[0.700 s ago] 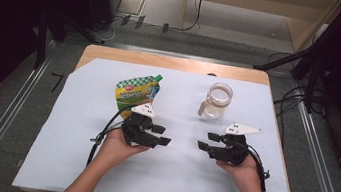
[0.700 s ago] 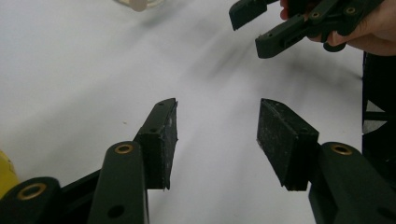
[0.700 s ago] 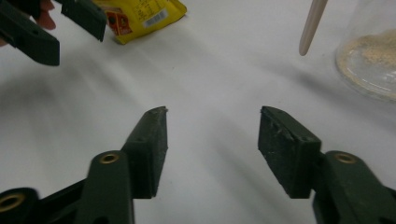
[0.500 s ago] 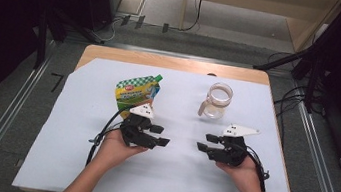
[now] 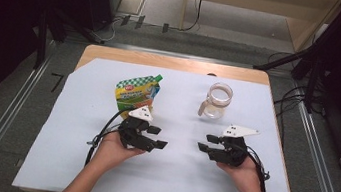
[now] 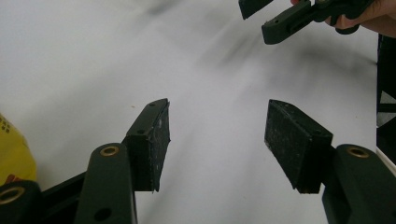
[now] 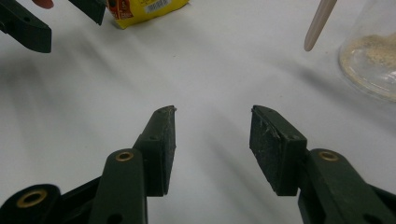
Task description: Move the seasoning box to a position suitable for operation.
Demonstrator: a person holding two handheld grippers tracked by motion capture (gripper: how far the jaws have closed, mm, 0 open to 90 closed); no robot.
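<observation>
While both pairs of jaws stand apart with nothing between them, the left gripper [image 5: 156, 137] and the right gripper [image 5: 206, 145] hover over the bare white sheet [image 5: 172, 177], tips turned toward each other across a gap. Just beyond the left gripper lies the yellow-green pouch [image 5: 137, 94], flat on the sheet and close behind its grey plate. Beyond the right gripper stands the glass jar [image 5: 218, 100], upright, a little pale powder in its bottom, near but apart from those jaws.
</observation>
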